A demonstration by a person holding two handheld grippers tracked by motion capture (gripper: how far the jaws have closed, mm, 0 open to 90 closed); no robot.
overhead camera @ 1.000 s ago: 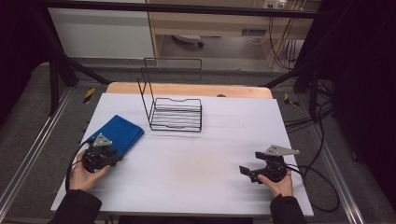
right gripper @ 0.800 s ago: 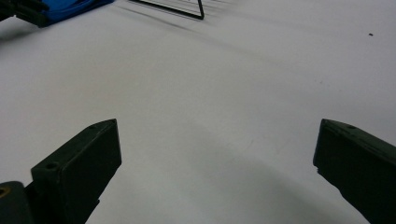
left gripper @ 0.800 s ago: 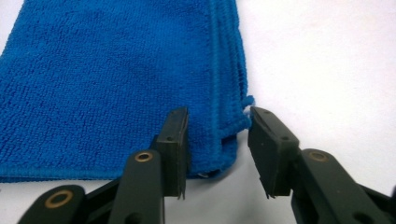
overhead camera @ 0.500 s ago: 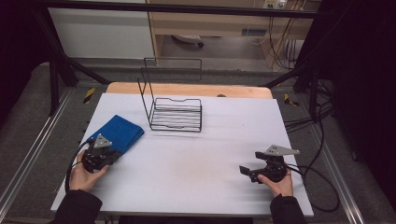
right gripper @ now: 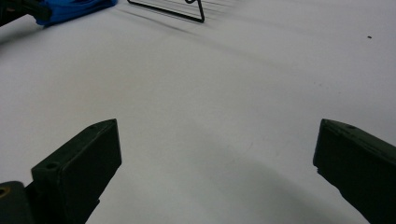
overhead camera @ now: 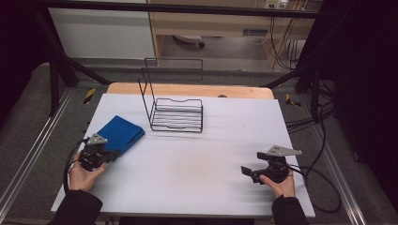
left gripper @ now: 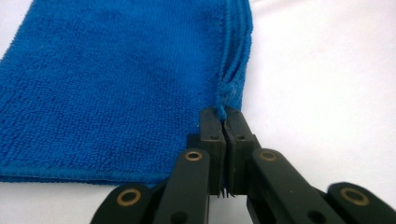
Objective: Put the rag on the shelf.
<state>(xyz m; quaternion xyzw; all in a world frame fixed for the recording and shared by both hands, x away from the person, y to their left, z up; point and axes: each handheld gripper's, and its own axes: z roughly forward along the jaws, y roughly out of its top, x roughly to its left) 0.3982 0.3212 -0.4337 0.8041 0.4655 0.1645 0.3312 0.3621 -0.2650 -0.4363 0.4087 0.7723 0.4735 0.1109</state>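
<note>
Cloth, blue and folded, is lying flat on the white table, at about 9 o'clock from the table's middle in the high view. The left gripper is sitting at the cloth's near corner, at about 5 o'clock from the cloth's centre. Seen from the left gripper view, its two black jaws are standing pressed together, pinching a small tuft of the cloth's folded edge between them, having just been closing on it. That edge is bunching slightly upward where the jaws are gripping it. The person's left hand is wrapping around the gripper body from below.

A black wire rack is standing just beyond the cloth, at about 12 o'clock from the table's middle, with its tall back frame rising at its left side. Cloth and rack are lying near each other without touching.

The right gripper is resting low over the table at about 4 o'clock, well apart from the cloth and rack. Its jaws are standing spread wide in the right gripper view, with bare table between them. The person's right hand is holding it from below.
</note>
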